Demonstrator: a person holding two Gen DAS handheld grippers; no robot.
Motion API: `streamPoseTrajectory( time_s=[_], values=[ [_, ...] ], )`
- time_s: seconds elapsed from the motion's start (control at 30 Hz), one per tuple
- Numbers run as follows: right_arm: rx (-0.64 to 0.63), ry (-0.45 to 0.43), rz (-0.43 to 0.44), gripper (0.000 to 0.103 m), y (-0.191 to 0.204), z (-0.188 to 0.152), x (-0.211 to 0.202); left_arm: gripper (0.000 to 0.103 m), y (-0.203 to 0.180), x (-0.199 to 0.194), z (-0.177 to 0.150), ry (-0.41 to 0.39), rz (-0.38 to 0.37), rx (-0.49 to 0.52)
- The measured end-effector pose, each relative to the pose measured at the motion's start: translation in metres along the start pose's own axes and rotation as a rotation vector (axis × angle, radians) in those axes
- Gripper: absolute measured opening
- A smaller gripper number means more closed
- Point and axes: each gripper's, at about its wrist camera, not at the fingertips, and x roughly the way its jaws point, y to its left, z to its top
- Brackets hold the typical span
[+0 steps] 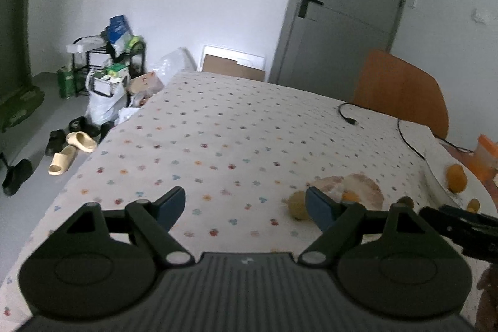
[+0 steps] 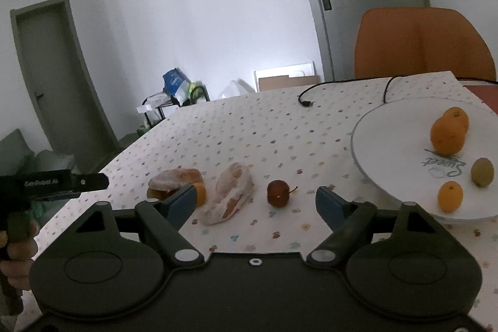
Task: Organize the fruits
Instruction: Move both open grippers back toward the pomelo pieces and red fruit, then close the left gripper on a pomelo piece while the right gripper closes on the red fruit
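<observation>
Over the dotted tablecloth (image 2: 249, 126), the left gripper (image 1: 244, 209) and right gripper (image 2: 256, 199) both gape wide, holding nothing.

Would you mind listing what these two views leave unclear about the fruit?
- Left wrist view: green fruit partly behind a finger.
- Left wrist view: plate cut by the right edge.
- Right wrist view: small orange fruit half hidden by a finger.

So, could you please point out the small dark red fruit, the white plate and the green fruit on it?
small dark red fruit (image 2: 277, 193), right wrist view, middle of its skin.
white plate (image 2: 395, 142), right wrist view, bare surface.
green fruit (image 2: 482, 172), right wrist view, its centre.
</observation>
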Motion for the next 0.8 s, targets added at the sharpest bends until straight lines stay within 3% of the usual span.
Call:
streamPoseTrajectory(
  time_s=[0.4,0.8],
  values=[
    [-0.027,0.034,-0.019,0.073,0.004,0.005,0.019,0.083,-0.019,0.018,0.008,0.004,-0.082,0.01],
    [-0.03,0.076,-0.037,0.052,-0.003,0.007,0.038,0.08,-0.035,0.044,0.01,0.037,-0.101,0.019]
  ],
)
